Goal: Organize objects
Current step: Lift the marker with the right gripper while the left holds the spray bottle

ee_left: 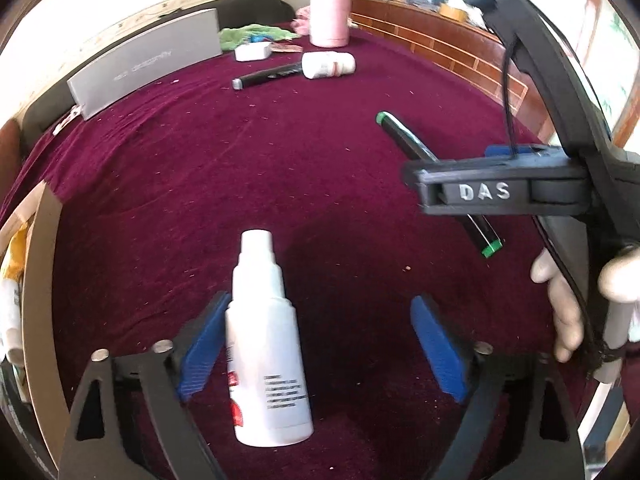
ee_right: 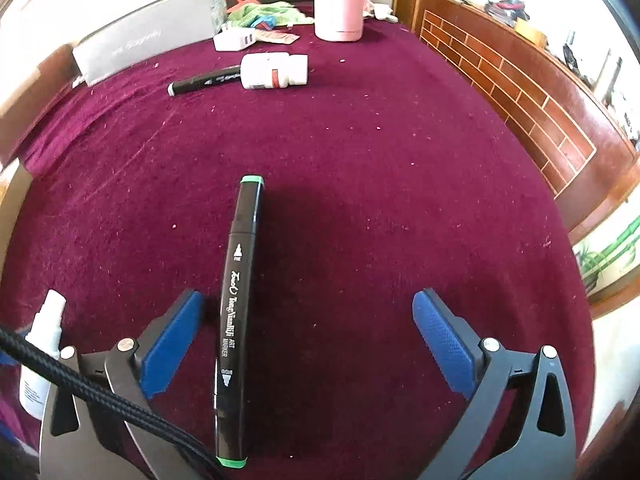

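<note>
Your worktop (ee_right: 360, 152) is a maroon cloth with a broad bare stretch through the middle. Its far edge is crowded: a grey box (ee_right: 148, 40), a white charger (ee_right: 234, 40), a green cloth (ee_right: 272, 12), a pink bottle (ee_right: 339, 0), a pill bottle (ee_right: 276, 70) on its side and a black marker (ee_right: 204, 80) touching it. A brick-patterned wooden ledge (ee_right: 520, 80) borders the right side.

Your left hand-held gripper (ee_left: 320, 344) stands wide, released; the white spray bottle (ee_left: 268, 344) lies between its blue pads, just beside or touching the left one, I cannot tell which.

Your right hand-held gripper (ee_right: 308, 344) is also spread wide, gripping nothing; the green-capped marker (ee_right: 236, 320) lies on the cloth between its pads, nearer the left one.
</note>
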Demonstrator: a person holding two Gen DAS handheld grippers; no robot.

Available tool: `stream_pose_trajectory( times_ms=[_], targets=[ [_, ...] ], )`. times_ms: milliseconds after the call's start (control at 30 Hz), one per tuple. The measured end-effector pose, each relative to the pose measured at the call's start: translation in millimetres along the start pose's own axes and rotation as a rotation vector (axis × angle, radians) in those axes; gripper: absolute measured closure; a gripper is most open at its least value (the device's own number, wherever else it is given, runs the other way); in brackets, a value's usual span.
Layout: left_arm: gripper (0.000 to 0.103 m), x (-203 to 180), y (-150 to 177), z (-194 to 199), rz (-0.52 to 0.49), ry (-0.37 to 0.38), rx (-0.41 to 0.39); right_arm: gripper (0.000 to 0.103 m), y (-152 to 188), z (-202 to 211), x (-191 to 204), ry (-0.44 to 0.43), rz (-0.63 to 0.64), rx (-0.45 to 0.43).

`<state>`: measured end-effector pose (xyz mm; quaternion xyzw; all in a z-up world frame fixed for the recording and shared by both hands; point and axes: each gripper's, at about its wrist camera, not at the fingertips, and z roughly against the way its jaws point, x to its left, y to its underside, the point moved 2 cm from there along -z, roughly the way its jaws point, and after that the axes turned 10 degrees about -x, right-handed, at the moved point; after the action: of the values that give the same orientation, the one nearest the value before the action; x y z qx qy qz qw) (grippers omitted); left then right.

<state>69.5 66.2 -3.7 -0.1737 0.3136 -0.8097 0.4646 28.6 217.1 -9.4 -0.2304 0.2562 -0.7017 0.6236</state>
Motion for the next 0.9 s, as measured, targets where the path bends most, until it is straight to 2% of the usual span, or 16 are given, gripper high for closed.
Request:
stream_pose_trajectory(
  times_ms=[67, 300, 367, 433, 467, 500, 567, 633, 667, 700, 733, 767, 800, 833, 867, 900],
  targets=[
    [0.003, -4.6, -0.1, -3.2, -0.027, 0.012, 0.012, 0.000, 0.6, 0.5, 0.3, 0.002, -0.009, -0.021],
    [0.002, -5.8, -0.9, -4.5, -0.037, 0.027, 0.006, 0.000, -0.5, -1.1, 2.0, -0.012, 0.031, -0.035],
    [0.002, -0.4, -1.7, -1.4, -0.009, 0.062, -0.001, 0.000, -4.0, -2.3, 2.3, -0.016, 0.045, -0.013],
    [0.003, 16.8, -2.1, 8.9, 0.101, 0.135, -0.020, 0.008, -10.0, -2.8, 0.0, -0.038, 0.044, 0.045],
    [0.003, 28.1, -2.3, 14.1, 0.164, 0.155, -0.028, 0.025, -12.7, 0.4, -1.0, -0.038, 0.040, 0.050],
    [0.003, 38.2, -2.3, 18.2, 0.206, 0.159, -0.036, 0.031, -14.8, 3.6, -0.5, -0.053, 0.037, 0.052],
    [0.003, 51.0, -1.5, 24.6, 0.213, 0.133, -0.052, 0.031, -15.6, 12.4, 4.0, -0.086, 0.045, 0.047],
    [0.003, 55.2, 1.2, 26.5, 0.190, 0.093, -0.051, 0.032, -12.0, 14.2, 14.5, -0.074, 0.101, 0.049],
    [0.004, 56.1, 2.6, 25.9, 0.188, 0.082, -0.047, 0.043, -9.6, 13.1, 19.2, -0.069, 0.121, 0.054],
    [0.007, 54.5, 3.7, 24.1, 0.188, 0.078, -0.039, 0.053, -7.7, 11.0, 22.6, -0.070, 0.135, 0.063],
    [0.012, 52.8, 3.9, 22.0, 0.184, 0.075, -0.034, 0.055, -7.3, 11.0, 25.8, -0.071, 0.138, 0.057],
    [0.017, 49.0, 3.7, 18.6, 0.174, 0.066, -0.027, 0.060, -9.0, 10.8, 27.7, -0.071, 0.139, 0.057],
    [0.027, 44.3, 2.8, 16.0, 0.156, 0.049, -0.025, 0.064, -10.0, 10.5, 30.1, -0.073, 0.135, 0.060],
    [0.044, 37.5, 2.4, 15.5, 0.120, 0.021, -0.024, 0.065, -10.9, 9.8, 32.0, -0.072, 0.133, 0.062],
    [0.054, 29.3, 1.7, 15.0, 0.075, -0.014, -0.021, 0.068, -11.1, 8.9, 33.5, -0.071, 0.136, 0.061],
    [0.072, 25.4, 2.0, 15.7, 0.054, -0.019, -0.018, 0.074, -10.7, 8.9, 34.9, -0.074, 0.140, 0.062]
  ],
)
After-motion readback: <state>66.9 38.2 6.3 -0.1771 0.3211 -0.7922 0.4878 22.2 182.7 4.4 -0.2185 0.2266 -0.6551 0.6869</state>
